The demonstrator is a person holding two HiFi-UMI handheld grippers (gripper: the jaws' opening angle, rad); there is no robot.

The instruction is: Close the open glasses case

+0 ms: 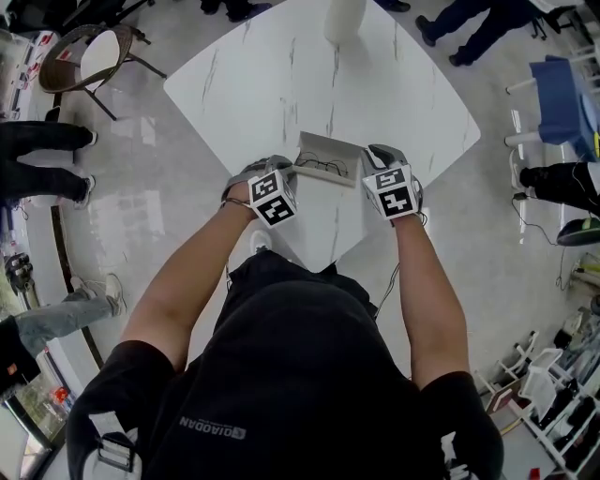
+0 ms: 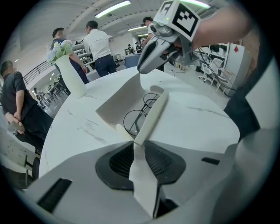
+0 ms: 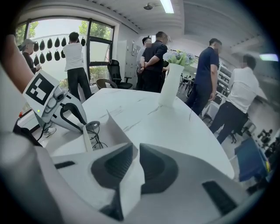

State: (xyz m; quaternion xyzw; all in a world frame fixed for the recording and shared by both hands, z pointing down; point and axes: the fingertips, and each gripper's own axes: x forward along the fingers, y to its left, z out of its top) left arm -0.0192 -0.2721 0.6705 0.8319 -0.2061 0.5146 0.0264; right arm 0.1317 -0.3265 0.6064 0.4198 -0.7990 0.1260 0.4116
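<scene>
White glasses case (image 1: 323, 148) open, spectacles (image 2: 134, 121) inside, left tongs (image 2: 139, 141) and right tongs (image 3: 131, 151) each pinching a flap

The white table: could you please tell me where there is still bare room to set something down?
Bare: the broad stretch of table between the vase and the glasses case, plus its left and right corners. Crowded: the near corner, where the left gripper and right gripper clamp the case.
</scene>
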